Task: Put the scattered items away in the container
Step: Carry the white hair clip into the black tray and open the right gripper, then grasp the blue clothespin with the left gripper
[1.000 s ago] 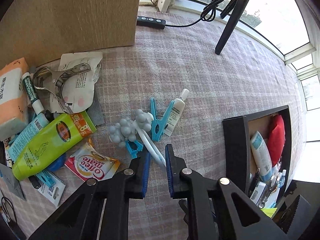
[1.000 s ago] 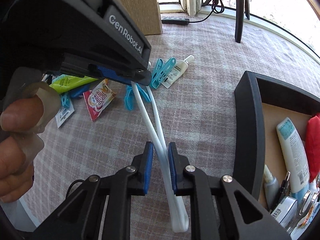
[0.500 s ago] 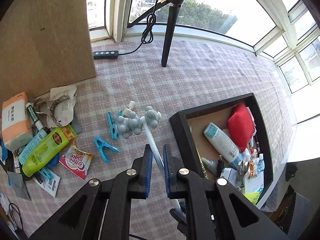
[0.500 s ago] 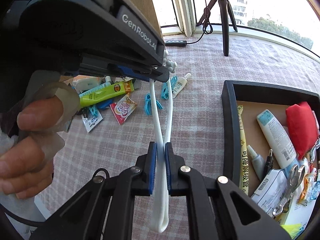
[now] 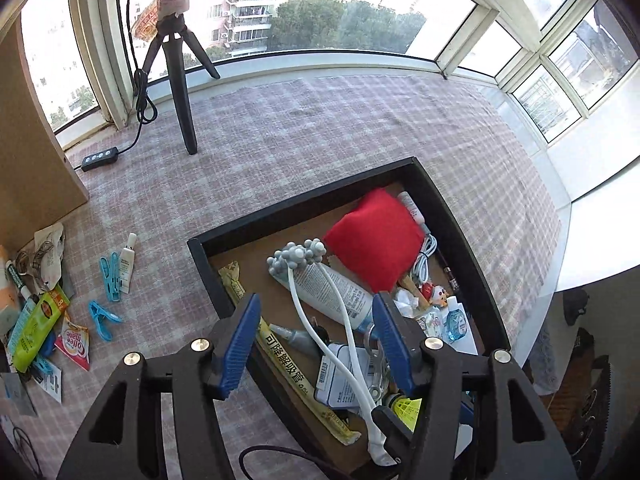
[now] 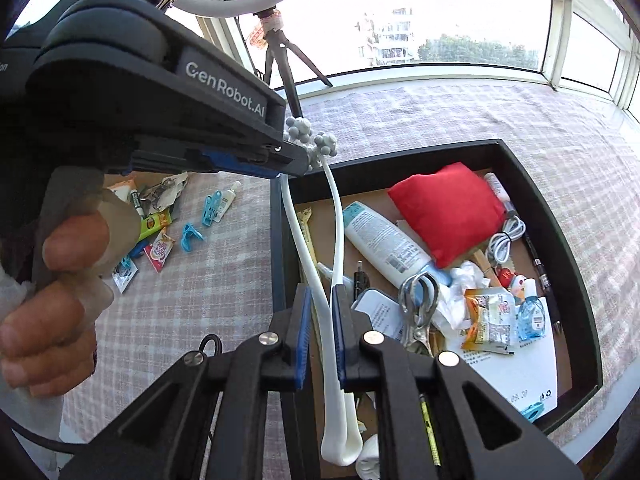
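A white two-armed massager (image 5: pixel 296 256) with grey knobbly heads hangs over the black box (image 5: pixel 304 204). My left gripper (image 5: pixel 316 298) has its jaws opening wide. The massager's arms pass between its blue pads and touch neither. In the right wrist view the massager (image 6: pixel 340 232) runs down between the pads of my right gripper (image 6: pixel 322 290), whose jaws are also opening. It rests against the right pad, with a gap at the left pad. Its looped end hangs below the fingers. The box (image 6: pixel 384 152) lies right under both grippers.
The box holds a red pouch (image 5: pixel 376 236), a white bottle (image 5: pixel 340 292), scissors (image 6: pixel 420 304) and small packets. Blue clips (image 5: pixel 110 276), a small tube (image 5: pixel 127 260), a green tube (image 5: pixel 34 336) and a sachet (image 5: pixel 74 340) lie on the checked cloth at left. A tripod (image 5: pixel 180 80) stands behind.
Both grippers lifted the massager off the cloth and carried it right, over the box. The left jaws went from shut on it to wide apart; the right jaws have loosened.
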Motion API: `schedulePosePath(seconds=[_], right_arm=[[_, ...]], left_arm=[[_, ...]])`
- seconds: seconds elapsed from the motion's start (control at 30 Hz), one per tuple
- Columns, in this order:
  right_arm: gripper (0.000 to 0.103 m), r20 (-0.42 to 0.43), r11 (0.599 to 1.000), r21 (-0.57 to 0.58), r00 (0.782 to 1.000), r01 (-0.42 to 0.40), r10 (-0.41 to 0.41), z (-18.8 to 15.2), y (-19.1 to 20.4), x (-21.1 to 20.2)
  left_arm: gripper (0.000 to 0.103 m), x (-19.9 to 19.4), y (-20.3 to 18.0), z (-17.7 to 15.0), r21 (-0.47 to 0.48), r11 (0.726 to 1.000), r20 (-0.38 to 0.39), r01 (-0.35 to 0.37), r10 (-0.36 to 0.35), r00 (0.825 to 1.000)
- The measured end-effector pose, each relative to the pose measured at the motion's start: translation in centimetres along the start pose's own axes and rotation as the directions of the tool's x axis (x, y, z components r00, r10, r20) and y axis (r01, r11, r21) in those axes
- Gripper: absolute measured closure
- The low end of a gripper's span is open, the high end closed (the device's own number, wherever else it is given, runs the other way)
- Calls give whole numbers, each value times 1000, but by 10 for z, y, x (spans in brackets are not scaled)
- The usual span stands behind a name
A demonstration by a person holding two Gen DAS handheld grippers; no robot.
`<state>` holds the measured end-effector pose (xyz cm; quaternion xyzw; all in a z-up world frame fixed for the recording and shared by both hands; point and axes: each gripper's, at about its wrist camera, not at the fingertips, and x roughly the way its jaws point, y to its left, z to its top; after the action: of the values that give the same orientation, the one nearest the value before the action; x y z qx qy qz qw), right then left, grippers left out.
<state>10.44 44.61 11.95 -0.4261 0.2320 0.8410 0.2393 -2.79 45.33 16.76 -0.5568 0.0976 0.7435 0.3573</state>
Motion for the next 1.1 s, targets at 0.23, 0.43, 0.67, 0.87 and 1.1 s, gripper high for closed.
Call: schedulePosePath(seconds=[0.23,0.43,0.67,0.87,1.1], right_arm=[[59,51,996,80,998,28,-32,1,-25,-21],[59,33,1000,25,999,1,-2,6,0,-13],[59,-24,996,-69,998,-62,60,14,48,16],[59,-72,980,-160,992,-116,106,22,90,43],[59,-132,962,-226,983,-153,125,33,126,78]], left_arm=[[48,-15,24,-9,29,997,43,-74,73,996],[48,-23,87,-22,-63,990,34,-124,126,991],[49,-39,188,-64,-207,953,13,-221,228,974],[48,-56,272,-103,-353,896,-26,-268,277,961],[49,-57,306,-124,-411,872,-47,-267,272,961]])
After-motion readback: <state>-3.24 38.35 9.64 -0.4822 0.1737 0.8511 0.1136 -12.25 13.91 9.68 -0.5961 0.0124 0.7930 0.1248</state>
